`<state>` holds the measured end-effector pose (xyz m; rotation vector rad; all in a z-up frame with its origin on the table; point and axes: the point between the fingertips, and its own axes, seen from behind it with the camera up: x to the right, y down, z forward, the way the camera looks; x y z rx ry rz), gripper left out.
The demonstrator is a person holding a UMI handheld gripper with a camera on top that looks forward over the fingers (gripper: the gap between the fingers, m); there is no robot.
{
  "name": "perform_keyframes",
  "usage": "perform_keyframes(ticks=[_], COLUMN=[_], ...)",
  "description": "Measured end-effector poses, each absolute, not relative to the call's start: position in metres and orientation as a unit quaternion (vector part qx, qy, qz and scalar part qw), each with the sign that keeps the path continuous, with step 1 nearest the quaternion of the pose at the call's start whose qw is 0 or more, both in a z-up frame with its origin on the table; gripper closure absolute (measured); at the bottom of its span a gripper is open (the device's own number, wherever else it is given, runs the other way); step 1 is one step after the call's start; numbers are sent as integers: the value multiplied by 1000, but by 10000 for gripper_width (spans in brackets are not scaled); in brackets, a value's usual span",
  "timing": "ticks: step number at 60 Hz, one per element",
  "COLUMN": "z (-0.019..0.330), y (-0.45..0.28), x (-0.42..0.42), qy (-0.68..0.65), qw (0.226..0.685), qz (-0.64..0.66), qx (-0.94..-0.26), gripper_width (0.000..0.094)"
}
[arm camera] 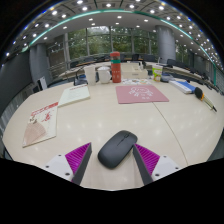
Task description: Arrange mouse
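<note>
Here we hold the gripper [112, 158] wide open around the mouse [117, 148], gripping nothing, and judge it light, rigid and slick, best pinched at its flanks.

Open-plan office, long desk [100, 120], ceiling spotlights [108, 8], large windows [100, 42]

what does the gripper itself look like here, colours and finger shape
The gripper shows as two dark, nearly black fingers that taper toward their tips. Each carries a magenta pad with ribbed striping on its inner face, the other pad matching it. Pale grey-white parts sit on the outer side of each finger. No cables, markings, hand or sleeve are visible.
</note>
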<state>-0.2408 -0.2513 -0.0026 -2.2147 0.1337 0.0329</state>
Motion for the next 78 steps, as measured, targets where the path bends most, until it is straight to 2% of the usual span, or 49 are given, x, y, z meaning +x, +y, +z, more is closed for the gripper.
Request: perform_keyframes(ticks=[7,12,16,20,33,45,51,60,65,71,78], z=[-3,-5,-7,-13,-13,5,49,135,163,164,125], y=[-232,-221,-214,-209,-203,-199,-178,-111,-69,-16,31], x=[-243,-245,-245,-237,-239,-242,-239,-214,-188,-150,-113], qy=[50,46,38,31,3,-30,-33,-37,-25,-7,8], qw=[441,437,434,429,415,411,440,513,538,544,525], qz=[14,10,1,-19,-12,6,27,34,35,26,19], qx=[-896,-898,-900,-903,-910,-911,-897,-857,-842,-839,-851], gripper_width=[103,155,271,448,577,602,601,601,602,603,603])
